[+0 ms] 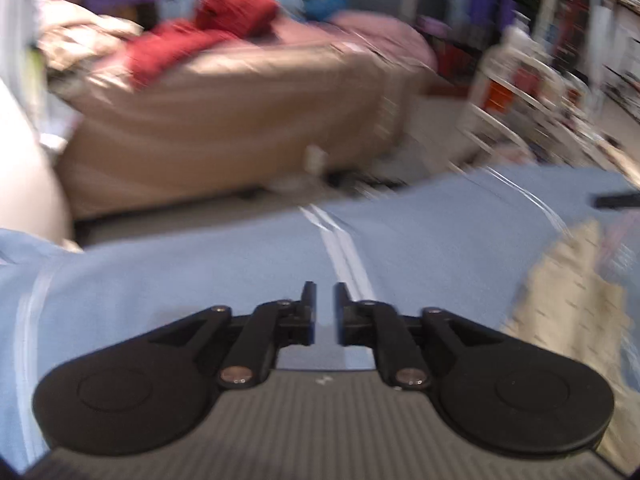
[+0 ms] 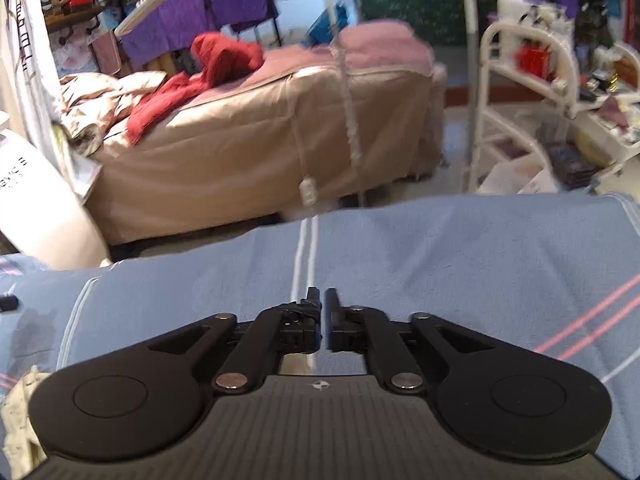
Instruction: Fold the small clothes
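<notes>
Hovering over a blue striped sheet, both tools carry nothing, so the folding looks either not begun or between garments; which of the two I cannot tell.

The left gripper has its fingers a little apart, with a narrow gap of blue cloth showing between the tips and nothing caught there. That view is smeared with motion blur, so fine detail is lost. The right gripper has its fingers drawn nearly together, a thin slit remaining, and again no fabric is pinched in it.

The only piece that looks like a small garment is a pale cream cloth with faint speckles. In the left wrist view it lies crumpled on the sheet, off to the right of the fingers and slightly nearer the camera than the tips. In the right wrist view the same cream cloth peeks out low on the left, beside and behind the fingers, partly hidden by the tool body. It therefore sits between the two tools, bunched and not laid flat. No neat folded stack shows in either view.

Ahead of both sets of fingers, beyond the edge of the sheet, stands a tan bed with a red cloth heaped on it, well apart from the work surface.

My judgement: the cream piece needs picking up, spreading and folding, so most of the work remains.
</notes>
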The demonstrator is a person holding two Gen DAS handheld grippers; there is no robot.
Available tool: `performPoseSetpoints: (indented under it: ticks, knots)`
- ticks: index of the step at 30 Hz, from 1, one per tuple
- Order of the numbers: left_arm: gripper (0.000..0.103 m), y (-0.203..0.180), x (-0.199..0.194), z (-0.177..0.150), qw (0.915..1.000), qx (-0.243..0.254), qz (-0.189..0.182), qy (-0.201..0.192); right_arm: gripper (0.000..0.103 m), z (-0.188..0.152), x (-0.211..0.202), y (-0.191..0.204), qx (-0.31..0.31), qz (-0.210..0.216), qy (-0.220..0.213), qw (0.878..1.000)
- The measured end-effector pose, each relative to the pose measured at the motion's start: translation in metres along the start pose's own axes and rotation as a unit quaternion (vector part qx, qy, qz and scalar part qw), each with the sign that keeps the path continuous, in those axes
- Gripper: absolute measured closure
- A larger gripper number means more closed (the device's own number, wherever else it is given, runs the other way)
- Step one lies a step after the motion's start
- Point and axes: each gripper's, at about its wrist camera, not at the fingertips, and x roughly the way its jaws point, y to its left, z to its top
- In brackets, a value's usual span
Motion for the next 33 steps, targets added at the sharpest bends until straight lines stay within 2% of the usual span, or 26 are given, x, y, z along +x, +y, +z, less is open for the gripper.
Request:
performPoseSetpoints:
  ticks: [1, 2, 3, 4, 6, 8, 9, 10, 11, 12, 13, 14, 16, 18, 20, 22, 23, 24, 26, 27, 28, 29, 30, 31, 33]
  knots:
    - [0.074, -0.009, 0.001, -0.002, 0.9996, 0.026, -0.012, 0.004, 0.074, 0.0, 0.005, -0.004, 0.016, 0.017, 0.017, 1.0]
    - [0.061, -0.018, 0.005, -0.006, 0.9985, 0.051, -0.016, 0.014, 0.058, -0.002, 0.007, -0.007, 0.029, 0.026, 0.023, 0.999]
    - [0.039, -0.027, 0.011, -0.009, 0.997, 0.07, -0.018, 0.027, 0.045, -0.006, 0.009, -0.009, 0.037, 0.036, 0.031, 0.998]
    - [0.036, -0.038, 0.019, -0.019, 0.9944, 0.091, -0.03, 0.045, 0.032, -0.01, 0.009, -0.011, 0.039, 0.044, 0.034, 0.998]
    - [0.036, -0.05, 0.028, -0.028, 0.9897, 0.11, -0.059, 0.07, 0.023, -0.019, 0.009, -0.009, 0.029, 0.035, 0.037, 0.998]
    - [0.041, -0.06, 0.034, -0.042, 0.9854, 0.13, -0.061, 0.093, 0.021, -0.023, 0.01, -0.011, 0.028, 0.036, 0.047, 0.998]
    - [0.057, -0.064, 0.038, -0.048, 0.9828, 0.14, -0.054, 0.108, 0.017, -0.027, 0.01, -0.013, 0.03, 0.047, 0.053, 0.997]
    - [0.081, -0.065, 0.042, -0.054, 0.9807, 0.143, -0.053, 0.122, 0.016, -0.029, 0.012, -0.015, 0.031, 0.059, 0.064, 0.996]
    - [0.086, -0.067, 0.043, -0.057, 0.9803, 0.14, -0.058, 0.127, 0.016, -0.031, 0.015, -0.016, 0.029, 0.066, 0.075, 0.995]
    - [0.093, -0.07, 0.04, -0.06, 0.9811, 0.138, -0.062, 0.121, 0.023, -0.033, 0.016, -0.016, 0.026, 0.072, 0.081, 0.994]
    - [0.095, -0.071, 0.038, -0.061, 0.9815, 0.139, -0.061, 0.117, 0.036, -0.034, 0.017, -0.015, 0.025, 0.08, 0.083, 0.993]
    - [0.096, -0.072, 0.036, -0.061, 0.9825, 0.138, -0.056, 0.112, 0.081, -0.036, 0.017, -0.015, 0.027, 0.089, 0.084, 0.992]
    - [0.097, -0.066, 0.03, -0.055, 0.9892, 0.118, -0.027, 0.084, 0.085, -0.036, 0.018, -0.012, 0.026, 0.088, 0.08, 0.993]
    - [0.097, -0.047, 0.019, -0.042, 0.9964, 0.068, 0.034, 0.036, 0.092, -0.03, 0.014, -0.006, 0.015, 0.075, 0.055, 0.995]
    - [0.097, -0.024, 0.01, -0.026, 0.9984, 0.006, 0.056, 0.012, 0.093, -0.02, 0.009, 0.0, 0.009, 0.063, 0.021, 0.998]
    - [0.097, -0.021, 0.01, -0.017, 0.9962, 0.017, 0.085, 0.008, 0.094, -0.008, 0.007, 0.012, -0.014, 0.05, -0.01, 0.999]
    - [0.097, -0.019, 0.014, -0.013, 0.9947, 0.016, 0.1, 0.016, 0.098, -0.003, 0.009, 0.019, -0.03, 0.045, -0.021, 0.998]
    - [0.097, -0.016, 0.019, -0.01, 0.9939, 0.009, 0.106, 0.027, 0.098, 0.002, 0.012, 0.027, -0.047, 0.033, -0.027, 0.998]
    - [0.092, -0.019, 0.027, -0.011, 0.9903, 0.02, 0.134, 0.031, 0.094, 0.007, 0.027, 0.039, -0.073, 0.006, -0.015, 0.997]
    - [0.084, -0.023, 0.033, -0.012, 0.9861, 0.034, 0.159, 0.036, 0.077, 0.008, 0.036, 0.042, -0.08, -0.006, -0.006, 0.997]
    - [0.068, -0.024, 0.043, -0.012, 0.9791, 0.051, 0.19, 0.052, 0.07, 0.007, 0.043, 0.043, -0.083, -0.015, 0.003, 0.996]
    - [0.057, -0.029, 0.047, -0.015, 0.9726, 0.066, 0.215, 0.058, 0.063, 0.006, 0.047, 0.042, -0.079, -0.027, 0.01, 0.996]
    - [0.04, -0.037, 0.048, -0.016, 0.9664, 0.083, 0.237, 0.053, 0.063, 0.003, 0.046, 0.041, -0.07, -0.031, 0.006, 0.997]
    - [0.035, -0.045, 0.045, -0.02, 0.9616, 0.103, 0.251, 0.042, 0.061, -0.002, 0.041, 0.038, -0.059, -0.028, -0.003, 0.998]
    - [0.032, -0.063, 0.035, -0.026, 0.9573, 0.118, 0.263, 0.029, 0.046, -0.015, 0.025, 0.033, -0.04, -0.011, -0.022, 0.999]
